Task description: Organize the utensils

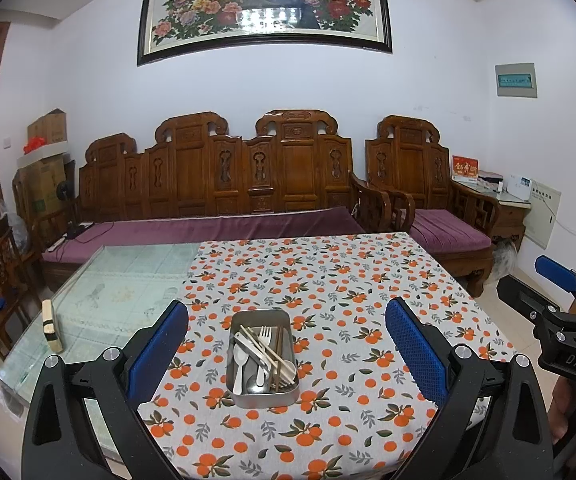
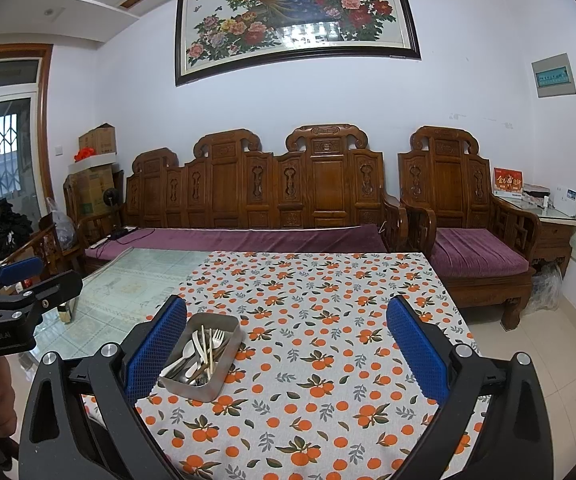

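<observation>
Steel utensil tin lower centre, between left gripper pads | right gripper agape, tin by its left pad | chopsticks, perhaps.

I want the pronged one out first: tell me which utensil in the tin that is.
The white fork, lying in the metal tin with its tines toward the far end. The spoons have rounded bowls; the chopsticks are plain sticks.

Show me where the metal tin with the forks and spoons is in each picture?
Left wrist view: the tin sits low and centred, between the blue fingers.
Right wrist view: the tin sits lower left, beside the left finger.
Shared landmark: the orange-print cloth under it.
</observation>
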A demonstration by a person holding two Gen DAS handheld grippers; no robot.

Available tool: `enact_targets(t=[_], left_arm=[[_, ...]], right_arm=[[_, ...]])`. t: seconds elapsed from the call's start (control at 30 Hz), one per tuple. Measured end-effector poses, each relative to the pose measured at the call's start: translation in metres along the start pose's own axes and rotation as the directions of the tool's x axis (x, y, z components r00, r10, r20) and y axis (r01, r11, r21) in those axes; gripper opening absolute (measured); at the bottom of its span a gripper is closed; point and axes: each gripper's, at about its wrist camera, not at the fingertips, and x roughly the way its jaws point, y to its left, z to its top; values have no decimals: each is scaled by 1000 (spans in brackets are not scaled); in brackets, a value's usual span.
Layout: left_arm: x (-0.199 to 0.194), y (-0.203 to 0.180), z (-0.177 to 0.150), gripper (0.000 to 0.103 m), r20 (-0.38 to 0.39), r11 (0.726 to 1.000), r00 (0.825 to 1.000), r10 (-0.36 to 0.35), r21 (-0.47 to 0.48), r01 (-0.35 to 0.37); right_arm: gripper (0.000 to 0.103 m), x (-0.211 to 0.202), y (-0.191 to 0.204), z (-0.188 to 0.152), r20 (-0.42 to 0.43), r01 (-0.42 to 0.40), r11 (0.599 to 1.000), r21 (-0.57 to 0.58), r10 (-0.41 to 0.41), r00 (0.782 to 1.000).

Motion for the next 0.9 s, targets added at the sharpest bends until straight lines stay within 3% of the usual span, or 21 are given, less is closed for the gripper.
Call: enact_targets(t=[0.9], left_arm=[[-1,-1,-1,95,2,1000,1000,9,-9,-9]], right_arm=[[101,2,-1,1,-4,1,1000,1,-1,1000]])
